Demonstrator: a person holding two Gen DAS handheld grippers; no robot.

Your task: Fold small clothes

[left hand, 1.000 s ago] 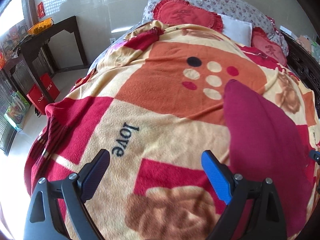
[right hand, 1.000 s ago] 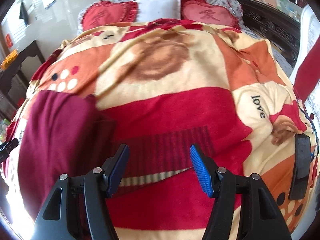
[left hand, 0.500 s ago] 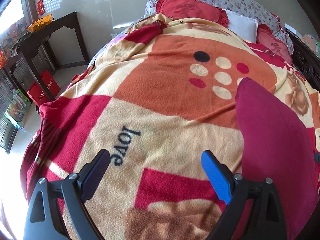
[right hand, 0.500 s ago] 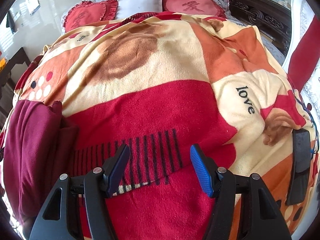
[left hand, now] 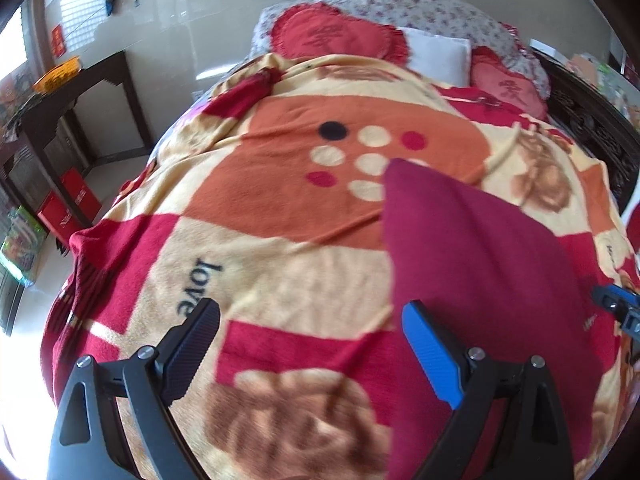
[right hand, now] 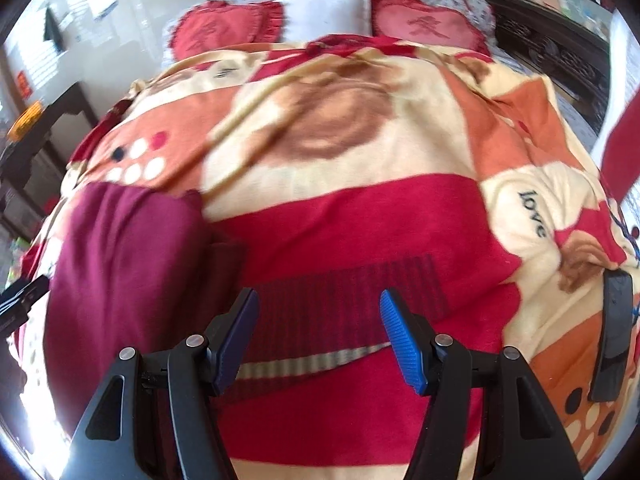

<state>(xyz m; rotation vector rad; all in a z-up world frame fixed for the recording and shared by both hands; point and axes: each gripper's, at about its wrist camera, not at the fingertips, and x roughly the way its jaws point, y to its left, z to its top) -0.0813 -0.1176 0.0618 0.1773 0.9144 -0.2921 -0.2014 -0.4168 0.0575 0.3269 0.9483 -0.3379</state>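
garment (left hand: 480,272) on blanket (left hand: 280,208), between grippers, looks folded flat | left gripper (left hand: 312,344) jaws apart, empty | right gripper (right hand: 316,336) jaws apart, empty | remaining: probably final tidy or nothing

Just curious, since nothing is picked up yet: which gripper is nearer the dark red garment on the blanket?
Left, probably. The left gripper has its blue finger over the garment's edge; the right gripper hovers over blanket beside it.
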